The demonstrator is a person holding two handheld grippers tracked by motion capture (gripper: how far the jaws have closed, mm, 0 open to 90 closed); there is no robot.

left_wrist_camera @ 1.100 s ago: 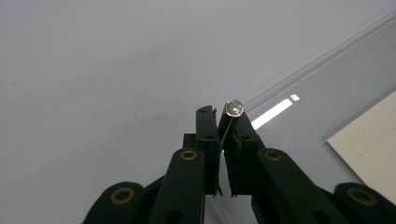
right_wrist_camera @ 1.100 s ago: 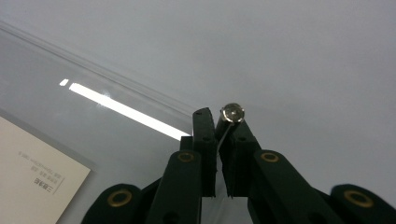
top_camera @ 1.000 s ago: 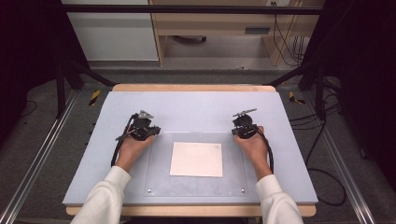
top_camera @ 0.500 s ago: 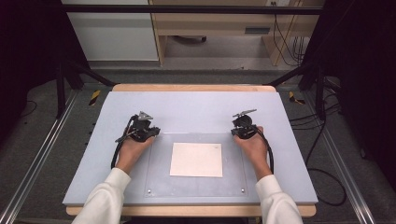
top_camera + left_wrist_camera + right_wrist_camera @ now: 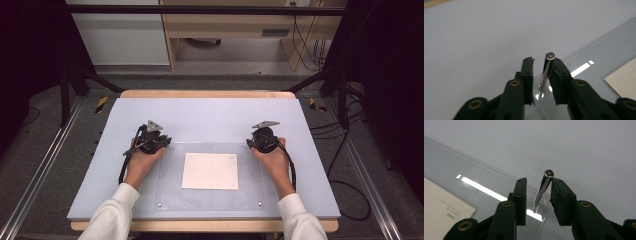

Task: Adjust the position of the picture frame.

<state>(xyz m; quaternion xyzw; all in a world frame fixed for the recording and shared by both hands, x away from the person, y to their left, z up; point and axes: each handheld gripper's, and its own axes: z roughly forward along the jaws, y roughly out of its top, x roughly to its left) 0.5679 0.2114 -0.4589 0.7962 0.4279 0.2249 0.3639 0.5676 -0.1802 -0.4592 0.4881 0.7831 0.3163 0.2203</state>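
A clear plastic sheet [image 5: 210, 192] lies flat mid-table over a white paper [image 5: 210, 171], with a thin metal pin standing at each far corner; it looks stiff, light, slippery and bare of grip save those pins. From above, both grippers rest at those corners. The left gripper [image 5: 543, 67] stands spread round its pin [image 5: 546, 73], one jaw touching; the right gripper [image 5: 538, 187] likewise round its pin [image 5: 542, 188].
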